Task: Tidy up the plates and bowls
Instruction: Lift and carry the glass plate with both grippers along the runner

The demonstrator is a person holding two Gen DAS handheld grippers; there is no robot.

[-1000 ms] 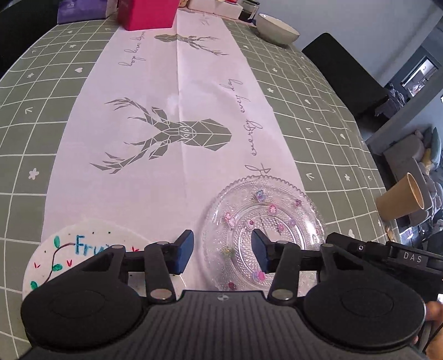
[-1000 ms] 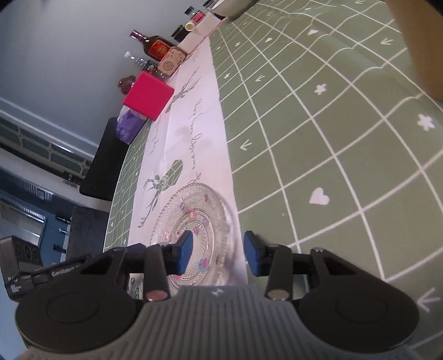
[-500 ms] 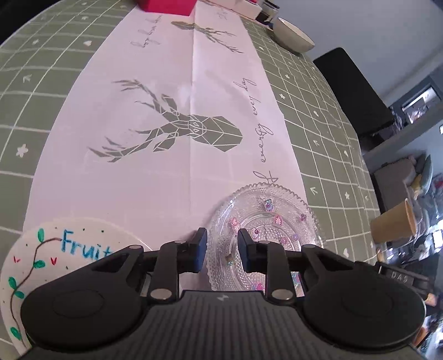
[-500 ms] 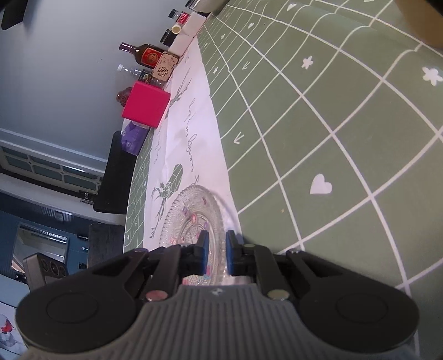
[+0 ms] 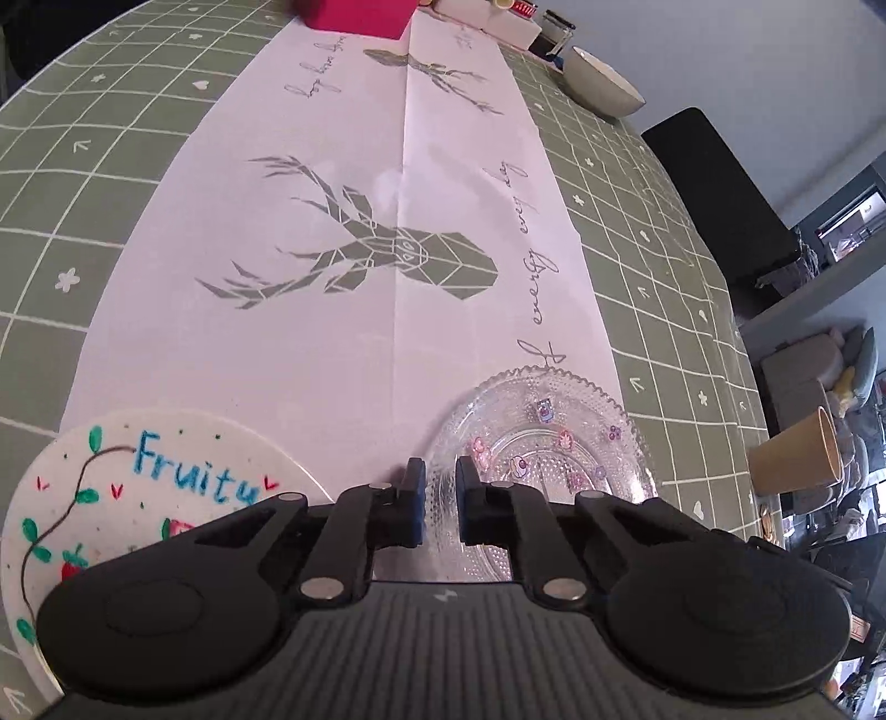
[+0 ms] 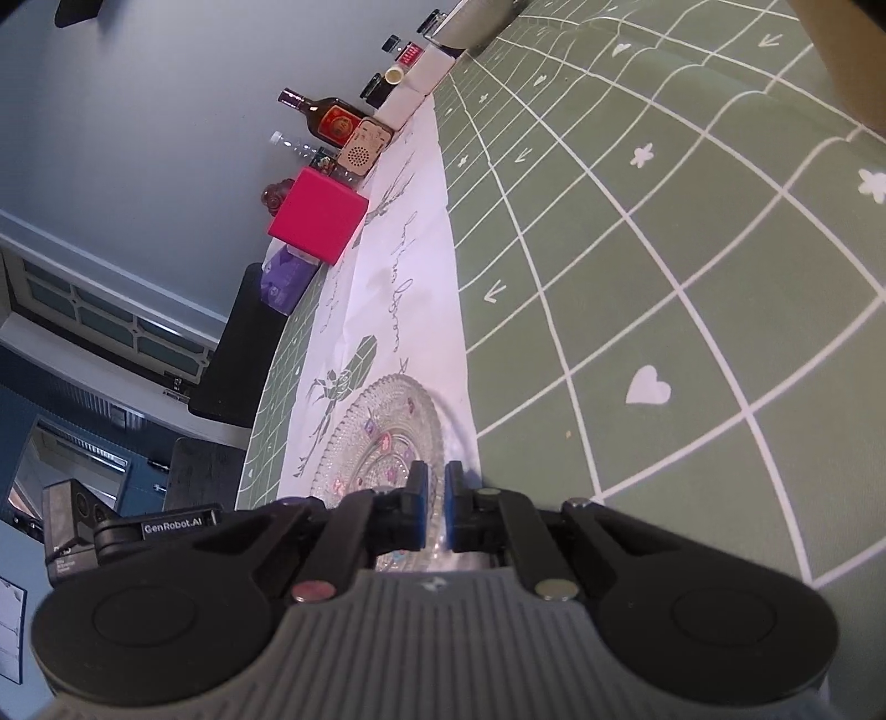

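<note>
We see the left tool (image 5: 439,501) low in the frame, clamped on the near rim of the glass plate (image 5: 545,443) on the counter (image 5: 653,232). Our right tool (image 6: 431,501) seems clamped on its opposite rim. The painted plate (image 5: 138,487) sits lower left.

The near rim of the glass plate (image 5: 545,471) is hidden behind the left gripper (image 5: 439,507) body; whether the rim is pinched between the narrowly parted jaws cannot be told. The same rim is likewise covered in the right wrist view by the right gripper (image 6: 431,507). The painted plate (image 5: 111,498) is cut off by the left edge and partly masked, its lettering incomplete. The pink box (image 5: 354,14) is cropped at the top. Labels on the far bottle (image 6: 326,116) are too small to read.
</note>
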